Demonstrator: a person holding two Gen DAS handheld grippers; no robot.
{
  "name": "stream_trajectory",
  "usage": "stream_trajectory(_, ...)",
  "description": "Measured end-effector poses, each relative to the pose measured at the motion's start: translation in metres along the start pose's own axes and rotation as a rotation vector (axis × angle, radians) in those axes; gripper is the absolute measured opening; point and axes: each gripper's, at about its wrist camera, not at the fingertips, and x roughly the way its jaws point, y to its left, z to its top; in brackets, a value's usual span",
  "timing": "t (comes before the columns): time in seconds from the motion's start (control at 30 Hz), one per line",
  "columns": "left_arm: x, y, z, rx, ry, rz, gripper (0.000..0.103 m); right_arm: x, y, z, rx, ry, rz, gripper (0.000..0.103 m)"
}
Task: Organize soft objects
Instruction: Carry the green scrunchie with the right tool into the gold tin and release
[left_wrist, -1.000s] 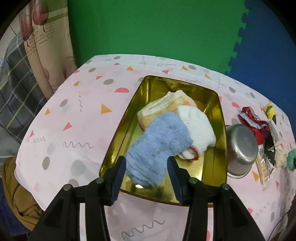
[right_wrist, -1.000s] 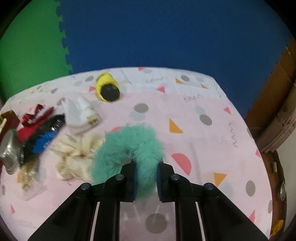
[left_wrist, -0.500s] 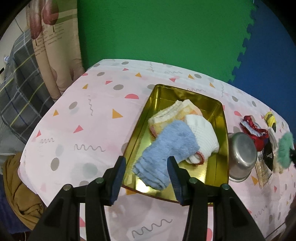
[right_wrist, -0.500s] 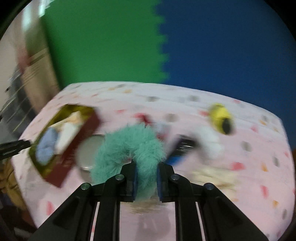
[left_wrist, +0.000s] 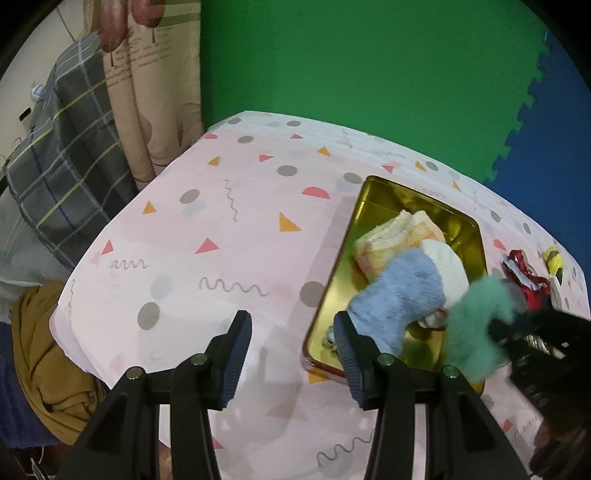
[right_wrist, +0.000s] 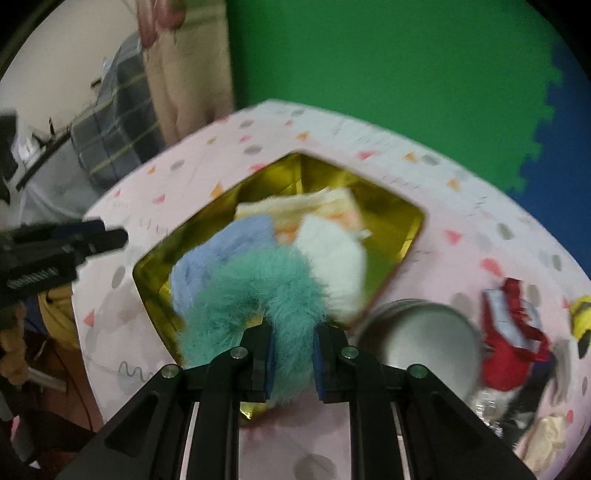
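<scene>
My right gripper (right_wrist: 291, 354) is shut on a fuzzy teal scrunchie (right_wrist: 255, 291) and holds it over the near end of the gold tray (right_wrist: 406, 221). The tray holds a blue fuzzy sock (right_wrist: 221, 243), a white sock (right_wrist: 332, 254) and a folded cream cloth (right_wrist: 317, 203). In the left wrist view the scrunchie (left_wrist: 476, 325) hangs over the tray's (left_wrist: 373, 192) right side, next to the blue sock (left_wrist: 399, 295). My left gripper (left_wrist: 291, 350) is open and empty, above the tablecloth left of the tray.
A steel bowl (right_wrist: 424, 339) sits right of the tray. A red cloth item (right_wrist: 513, 350), a yellow toy (right_wrist: 581, 317) and a cream scrunchie (right_wrist: 550, 435) lie further right. A plaid cushion (left_wrist: 66, 166) and a mustard cloth (left_wrist: 44, 362) lie beyond the table's left edge.
My right gripper has carried the teal scrunchie left from the right side of the table to over the tray. My left gripper has pulled back and left, away from the blue sock.
</scene>
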Motion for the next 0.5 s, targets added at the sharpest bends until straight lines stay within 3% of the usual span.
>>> stream_trajectory(0.13,0.001,0.006,0.001,-0.01,0.0,0.0,0.047,0.028,0.015,0.001,-0.009,0.054,-0.006,0.015)
stream_trajectory(0.33,0.003,0.007,0.001,-0.008,0.0,0.0,0.047,0.041,0.019,0.006,-0.006,0.058,-0.029,0.019)
stream_trajectory(0.4,0.005,0.007,0.002,-0.012,0.006,0.002,0.047,0.038,0.019,0.006,-0.014,0.058,-0.029,0.03)
stream_trajectory(0.47,0.006,0.007,0.001,-0.022,0.008,-0.003,0.047,0.028,0.018,0.003,-0.014,0.048,-0.029,0.058)
stream_trajectory(0.5,0.007,0.006,0.002,-0.023,0.009,-0.004,0.047,0.024,0.018,0.003,-0.01,0.042,-0.035,0.06)
